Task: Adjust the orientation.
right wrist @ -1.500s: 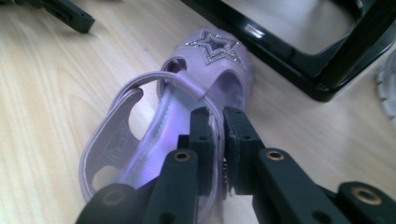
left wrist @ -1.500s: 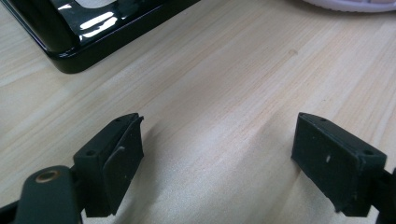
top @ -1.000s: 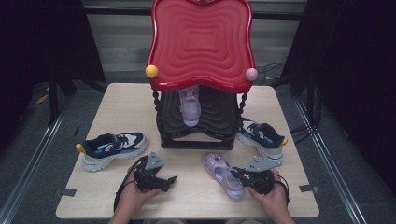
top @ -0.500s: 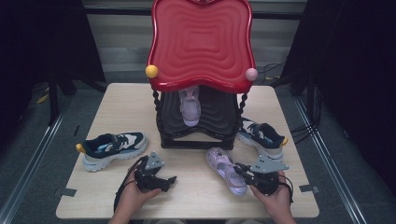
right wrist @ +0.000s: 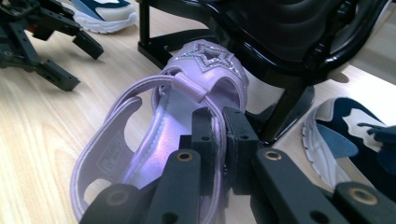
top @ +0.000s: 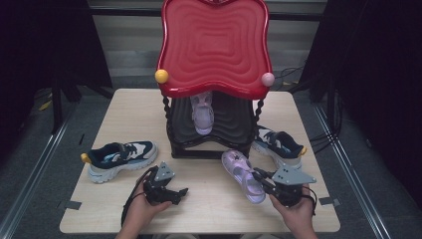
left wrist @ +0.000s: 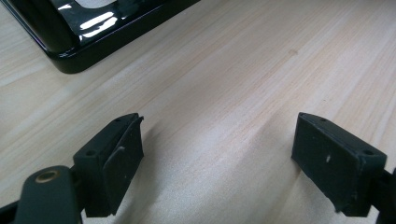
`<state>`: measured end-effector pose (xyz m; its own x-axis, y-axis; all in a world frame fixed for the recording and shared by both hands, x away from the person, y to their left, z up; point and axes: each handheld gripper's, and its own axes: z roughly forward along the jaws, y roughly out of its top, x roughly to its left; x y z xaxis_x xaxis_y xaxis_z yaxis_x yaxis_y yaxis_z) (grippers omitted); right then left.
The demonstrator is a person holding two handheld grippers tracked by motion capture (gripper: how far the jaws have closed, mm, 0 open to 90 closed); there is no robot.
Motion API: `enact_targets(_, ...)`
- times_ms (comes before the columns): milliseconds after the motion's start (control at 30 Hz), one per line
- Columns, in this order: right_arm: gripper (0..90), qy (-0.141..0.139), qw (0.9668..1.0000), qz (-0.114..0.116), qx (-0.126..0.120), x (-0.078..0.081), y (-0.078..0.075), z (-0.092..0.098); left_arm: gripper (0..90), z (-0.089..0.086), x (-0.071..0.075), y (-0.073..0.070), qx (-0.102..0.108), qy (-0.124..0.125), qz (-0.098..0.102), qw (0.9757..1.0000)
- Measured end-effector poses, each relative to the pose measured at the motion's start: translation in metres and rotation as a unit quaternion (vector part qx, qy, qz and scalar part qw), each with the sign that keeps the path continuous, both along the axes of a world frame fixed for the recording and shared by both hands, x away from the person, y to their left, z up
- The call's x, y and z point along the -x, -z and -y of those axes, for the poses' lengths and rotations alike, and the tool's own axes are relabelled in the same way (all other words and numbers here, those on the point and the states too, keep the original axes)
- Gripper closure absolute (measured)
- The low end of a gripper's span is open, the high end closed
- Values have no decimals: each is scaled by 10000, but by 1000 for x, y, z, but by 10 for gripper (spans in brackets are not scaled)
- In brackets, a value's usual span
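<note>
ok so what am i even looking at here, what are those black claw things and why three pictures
A person sits at a wooden table and holds a hand-operated two-jaw gripper in each hand. There is no robot arm. The big picture comes from a fixed camera overhead. The other two come from small cameras riding on the grippers, looking along their black jaws.

On the table stands a black and red shoe rack with one lilac sandal on its lower shelf. A navy and white sneaker lies to the left, its mate to the right.

The right gripper is shut on the side strap of a second lilac sandal in front of the rack. The left gripper is open over bare wood, holding nothing.
</note>
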<state>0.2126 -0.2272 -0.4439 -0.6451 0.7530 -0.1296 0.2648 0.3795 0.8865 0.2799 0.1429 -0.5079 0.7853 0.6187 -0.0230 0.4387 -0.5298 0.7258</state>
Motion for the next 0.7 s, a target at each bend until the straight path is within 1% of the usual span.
enact_targets(200, 835, -177, 9998, -5, 78, 3, -2, -5, 156, 0, 0, 0, 3, -1, 0, 10000)
enact_targets(333, 835, -272, 9996, 51, 92, 7, -4, -7, 157, 0, 0, 0, 1, 2, 1, 10000)
enact_targets(533, 835, -267, 9995, 165, -3, 10, -13, -5, 157, 0, 0, 0, 1, -2, 1, 10000)
enact_targets(700, 835, -185, 9994, 266, -155, 11, -20, -2, 157, 0, 0, 0, -13, -3, -2, 10000)
